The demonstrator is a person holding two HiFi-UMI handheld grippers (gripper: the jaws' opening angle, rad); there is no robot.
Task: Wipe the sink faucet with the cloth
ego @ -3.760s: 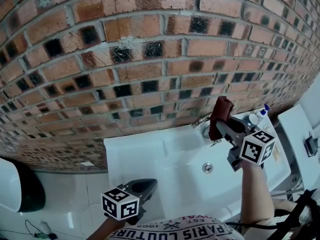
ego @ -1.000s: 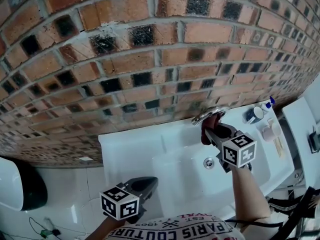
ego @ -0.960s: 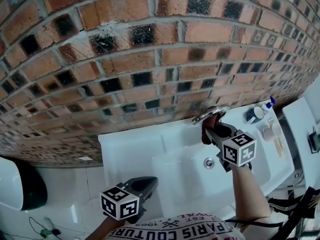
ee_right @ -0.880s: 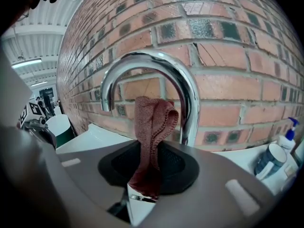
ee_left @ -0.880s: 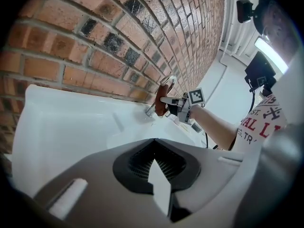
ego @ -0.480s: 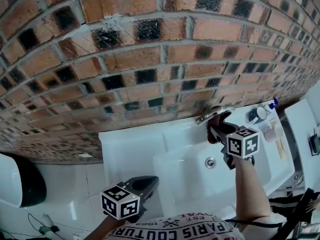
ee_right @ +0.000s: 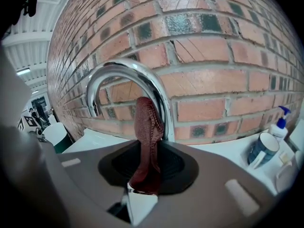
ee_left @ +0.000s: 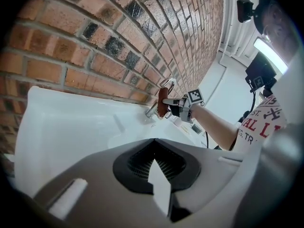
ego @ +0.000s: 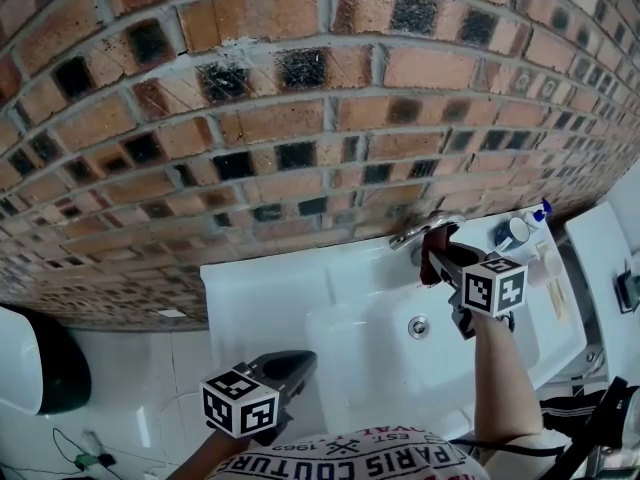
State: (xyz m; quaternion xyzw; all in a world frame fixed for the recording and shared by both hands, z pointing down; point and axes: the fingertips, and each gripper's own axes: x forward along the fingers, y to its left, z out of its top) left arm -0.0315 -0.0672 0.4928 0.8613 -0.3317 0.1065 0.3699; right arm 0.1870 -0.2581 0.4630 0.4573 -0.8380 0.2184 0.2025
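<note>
A curved chrome faucet (ee_right: 124, 82) rises from the back of the white sink (ego: 300, 288) against the brick wall. My right gripper (ego: 447, 261) is shut on a dark red cloth (ee_right: 146, 141), which presses against the faucet's upright neck (ego: 426, 229). In the left gripper view the cloth (ee_left: 162, 102) and faucet (ee_left: 166, 84) show far off. My left gripper (ego: 285, 373) hangs low in front of the sink's near left edge, away from the faucet, its jaws shut with nothing between them.
A blue mug (ee_right: 262, 150) and a spray bottle (ee_right: 280, 122) stand on the sink ledge right of the faucet. The drain (ego: 419, 325) sits in the basin below the right gripper. A brick wall (ego: 300, 118) backs the sink. A dark bin (ego: 45, 373) stands at far left.
The right gripper with the cloth has come down from above the faucet to its neck and shifted slightly right along it. The left gripper has stayed put.
</note>
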